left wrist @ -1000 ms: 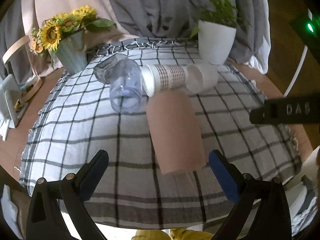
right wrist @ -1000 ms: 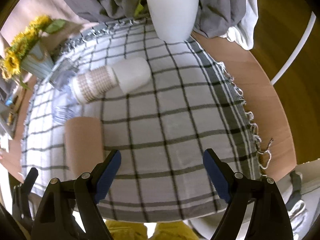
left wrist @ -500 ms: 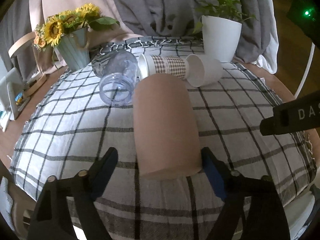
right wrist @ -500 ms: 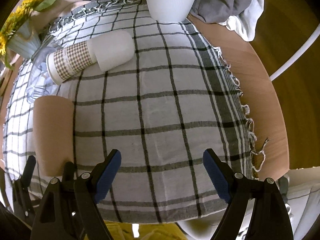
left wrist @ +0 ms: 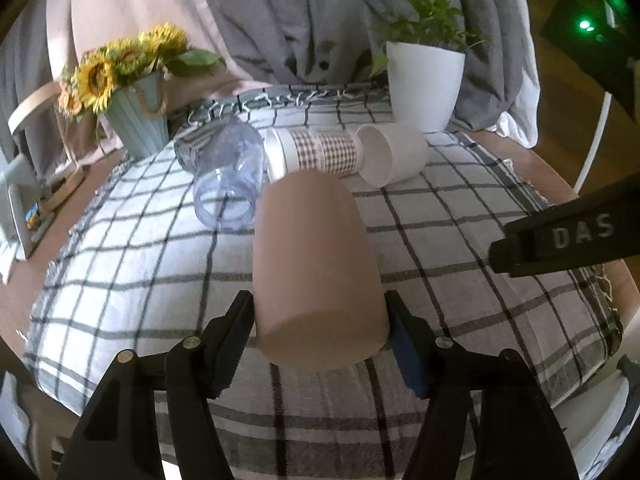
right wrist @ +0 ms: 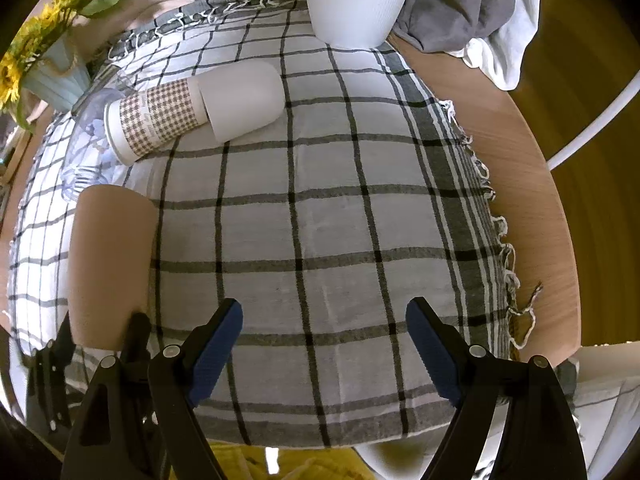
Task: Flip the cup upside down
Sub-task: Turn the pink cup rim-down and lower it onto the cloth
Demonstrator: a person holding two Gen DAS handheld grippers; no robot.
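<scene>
A tan cup (left wrist: 316,264) lies on its side on the checked cloth, closed base toward me. My left gripper (left wrist: 320,332) has a finger against each side of its near end and is shut on it. The cup also shows at the left of the right wrist view (right wrist: 110,264), with the left gripper's fingers (right wrist: 136,332) at its near end. My right gripper (right wrist: 324,344) is open and empty over bare cloth to the right of the cup. Its arm crosses the right of the left wrist view (left wrist: 568,236).
Behind the tan cup lie a clear plastic cup (left wrist: 230,176), a houndstooth paper cup (left wrist: 316,154) and a white cup (left wrist: 394,156), all on their sides. A sunflower vase (left wrist: 136,120) stands back left, a white plant pot (left wrist: 424,84) back right. The table edge (right wrist: 532,208) runs on the right.
My left gripper moved forward around the tan cup's near end and closed on it. My right gripper dropped a little closer to the cloth and stays open.
</scene>
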